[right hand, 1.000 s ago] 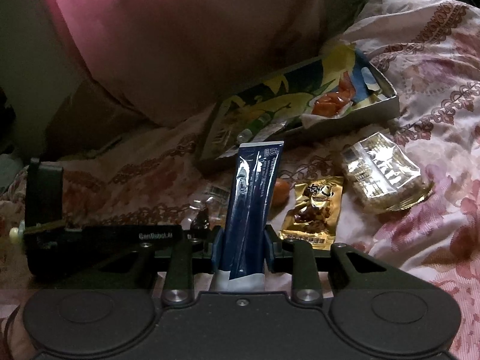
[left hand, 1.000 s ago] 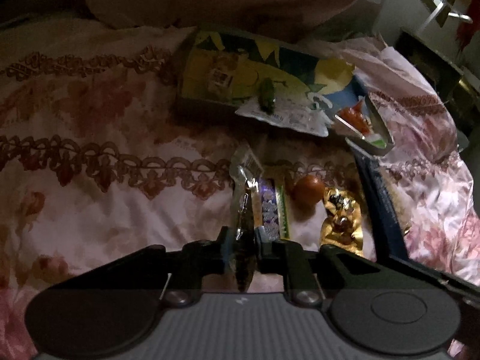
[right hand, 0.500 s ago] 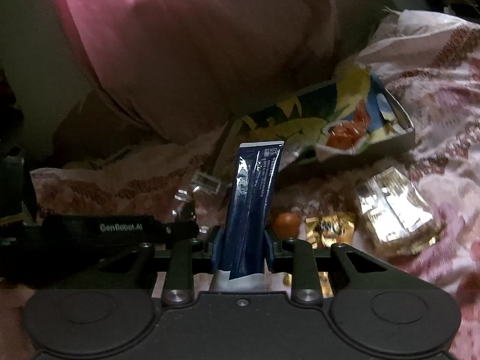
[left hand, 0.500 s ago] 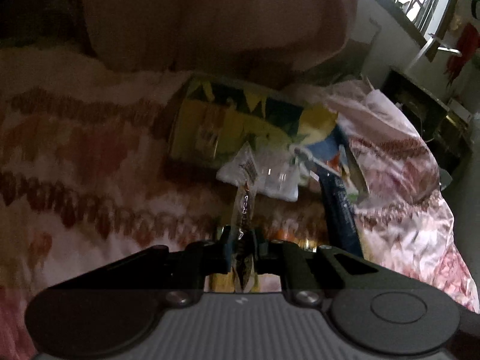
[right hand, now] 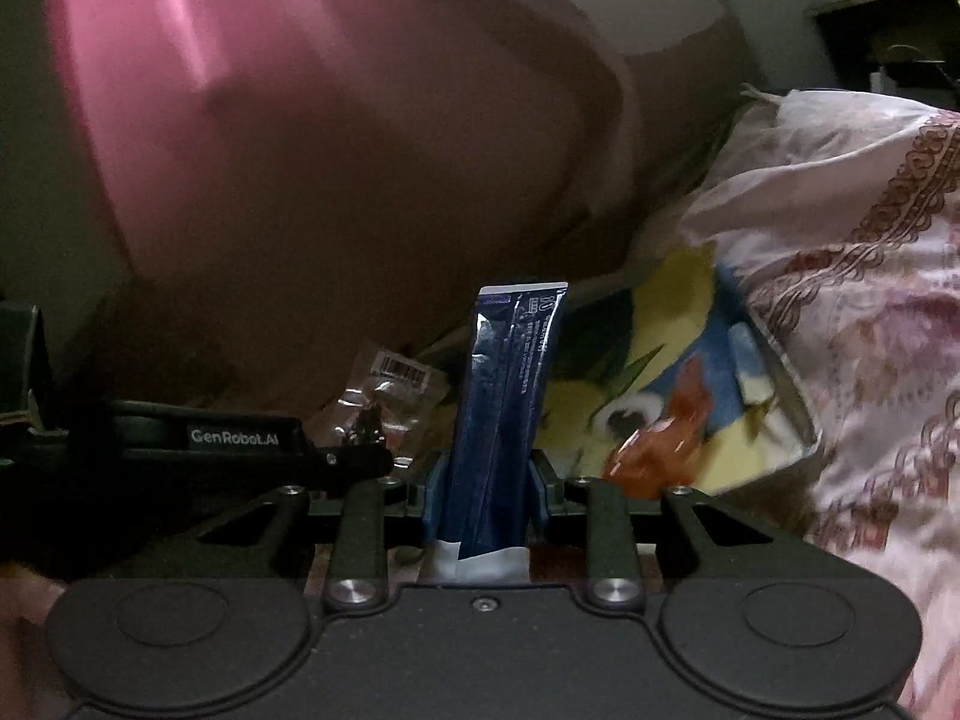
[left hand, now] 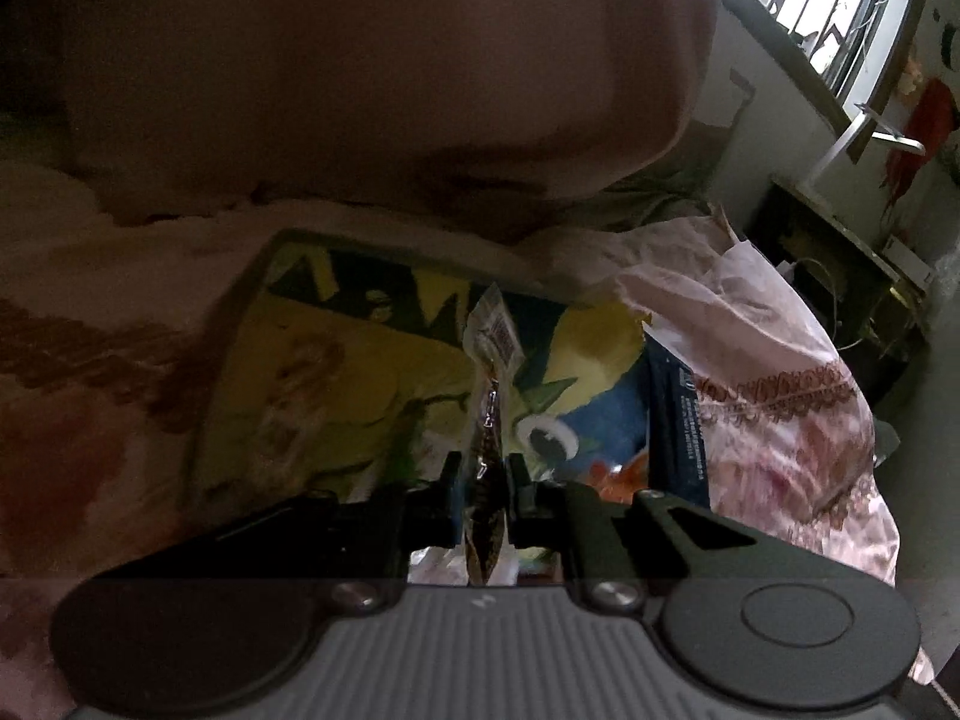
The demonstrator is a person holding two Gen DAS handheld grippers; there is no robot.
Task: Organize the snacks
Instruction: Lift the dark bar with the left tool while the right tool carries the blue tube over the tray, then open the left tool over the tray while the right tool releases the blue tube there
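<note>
Left tool clamped our clear snack pkt; right tool clamped blue sachet, both over the tray.

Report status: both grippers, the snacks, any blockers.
Left gripper shut on clear barcode packet. Right gripper shut on blue packet. Both over the cartoon-print tray; orange snack already in it. Nothing blocking.

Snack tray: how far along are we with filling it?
Done: an orange packet already lies in the cartoon-print tray. In hand: the left gripper has its jaws shut on a clear barcoded packet, the right gripper on a blue stick packet, both over the tray. Left: release both; any other loose snacks are out of view now.
</note>
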